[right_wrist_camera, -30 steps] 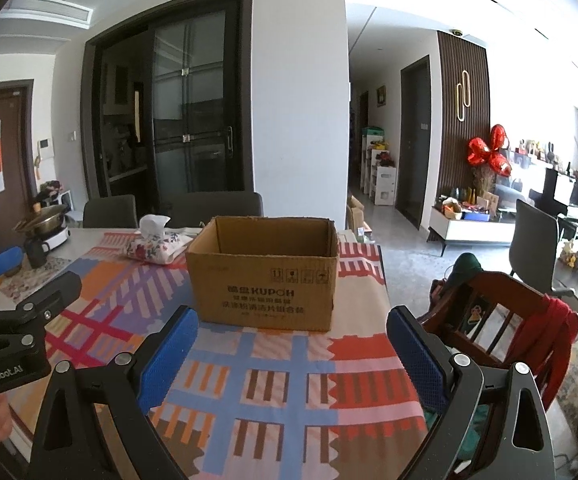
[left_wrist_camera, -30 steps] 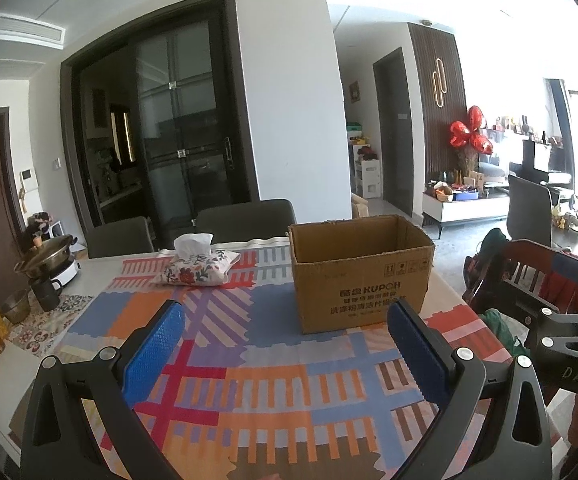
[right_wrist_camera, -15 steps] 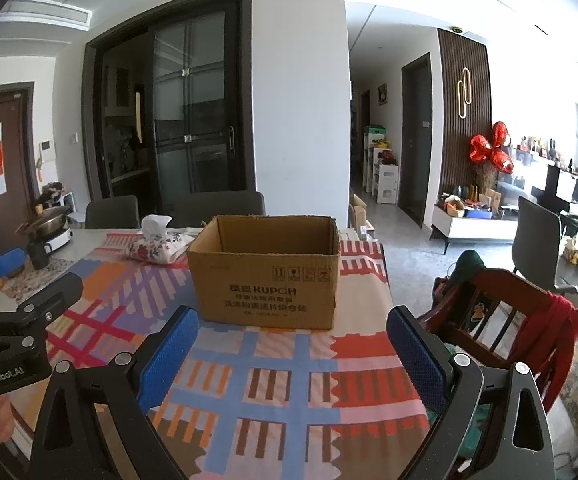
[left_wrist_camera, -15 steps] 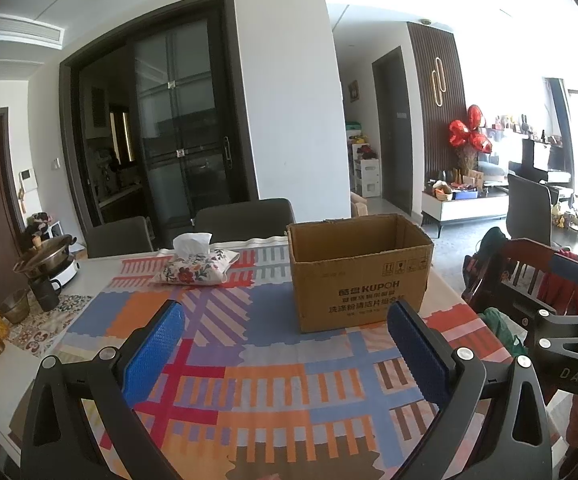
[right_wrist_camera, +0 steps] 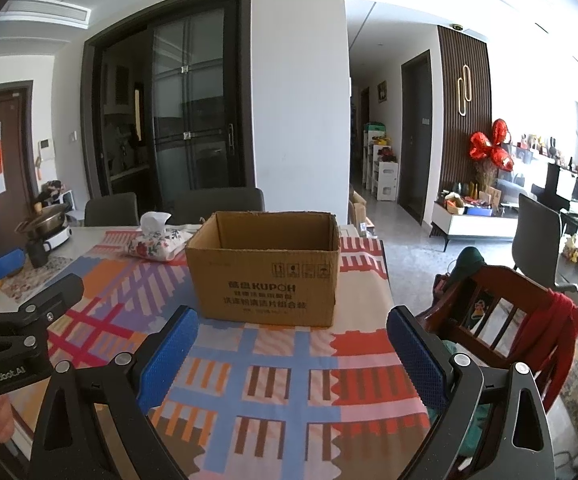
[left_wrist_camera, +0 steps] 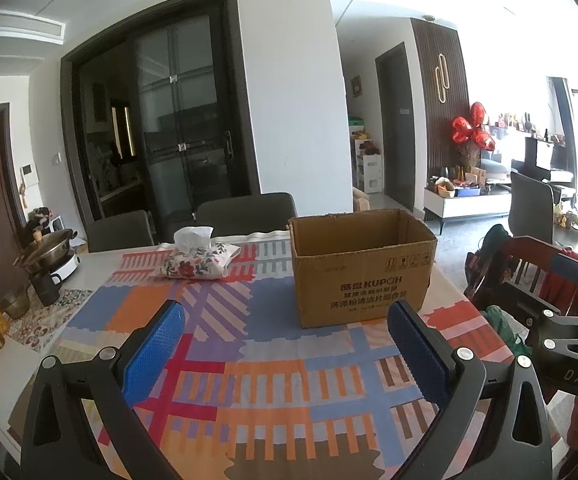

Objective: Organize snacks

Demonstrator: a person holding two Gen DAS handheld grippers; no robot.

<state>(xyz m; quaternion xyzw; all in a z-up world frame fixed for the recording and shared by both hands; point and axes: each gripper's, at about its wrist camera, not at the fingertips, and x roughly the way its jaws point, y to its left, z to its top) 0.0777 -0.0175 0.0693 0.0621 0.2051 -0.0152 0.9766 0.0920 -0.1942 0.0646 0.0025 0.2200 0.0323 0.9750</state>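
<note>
L claw [left_wrist_camera: 285,344]: spread wide, nothing betw. the blue pads [left_wrist_camera: 155,354]. Hovers above the near part of the bench [left_wrist_camera: 101,260], over the striped multicolour cloth [left_wrist_camera: 265,384].

R claw [right_wrist_camera: 291,350]: also spread wide, holding nothing. Hovers above the cloth [right_wrist_camera: 281,364] nr the bench's right edge. In the right wrist view the L claw's body shows at far left; in the left wrist view part of the R claw's frame shows at far right.

Cardboard box [left_wrist_camera: 363,268]: open top, upright, on the cloth toward the far right of the bench, well ahead of both claws. Dark print on the front face. In the right wrist view the box [right_wrist_camera: 265,268] sits almost straight ahead; the inner walls visible are bare, floor of the box can't be seen. No snacks can be made out in either view.

Tissue pack w/ floral cover [left_wrist_camera: 195,260]: lies on the cloth to the left of the box, apart from it, white tissue sticking up.

Far left of bench: metal pot [left_wrist_camera: 47,246] on a white base, dark mug [left_wrist_camera: 45,288] just in front of it.

Dark chairs [left_wrist_camera: 245,214] stand at the far side of the bench. Red wooden chair [right_wrist_camera: 501,312] w/ red cloth draped over it stands off the bench's right side.
</note>
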